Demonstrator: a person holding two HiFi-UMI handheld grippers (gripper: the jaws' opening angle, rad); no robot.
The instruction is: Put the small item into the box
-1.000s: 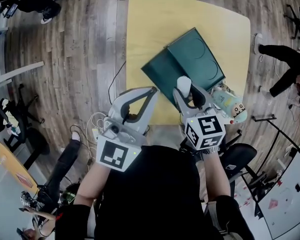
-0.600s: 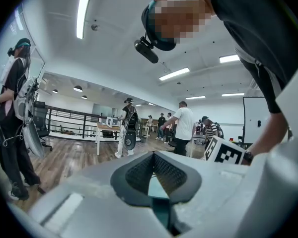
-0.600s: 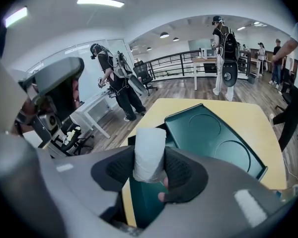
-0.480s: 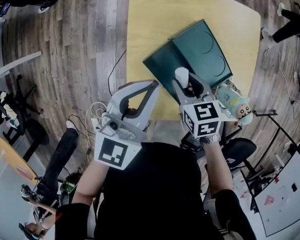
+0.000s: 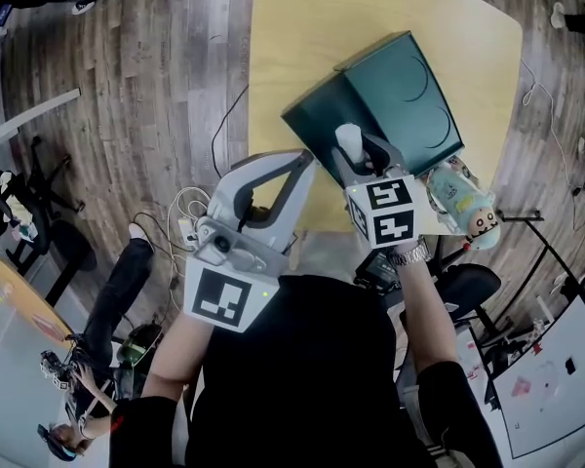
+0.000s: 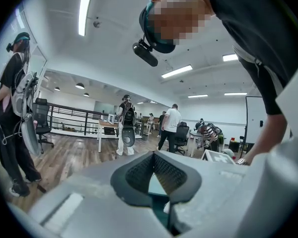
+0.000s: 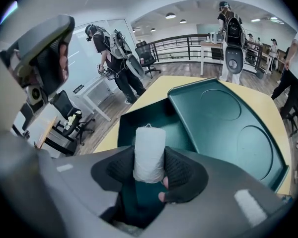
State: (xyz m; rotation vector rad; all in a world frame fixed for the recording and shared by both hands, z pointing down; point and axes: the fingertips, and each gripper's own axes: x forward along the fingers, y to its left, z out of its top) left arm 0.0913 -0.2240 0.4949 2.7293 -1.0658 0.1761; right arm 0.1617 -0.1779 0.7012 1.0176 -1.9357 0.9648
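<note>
Jaws on my right gripper (image 7: 150, 168) are pinched onto a spool of white thread (image 7: 149, 145). The pads bear on its lower half from both sides, and the upper half stands upright, clear of them. The spool hangs over the near end of the dark green box (image 5: 317, 130), above the open tray rather than inside it.

I judge it light, with a stiff core. The wound thread gives a little, though, and could slide or unwind under a hard squeeze, and a loose end shows at the top. A moderate pinch across the middle of the winding suits it, and a short drop should do it no harm.

The box's lid (image 5: 409, 96) lies open toward 1 o'clock, on the yellow table (image 5: 292, 37). My left gripper (image 5: 302, 161) hangs at 8 o'clock of the spool, tips together on nothing.
</note>
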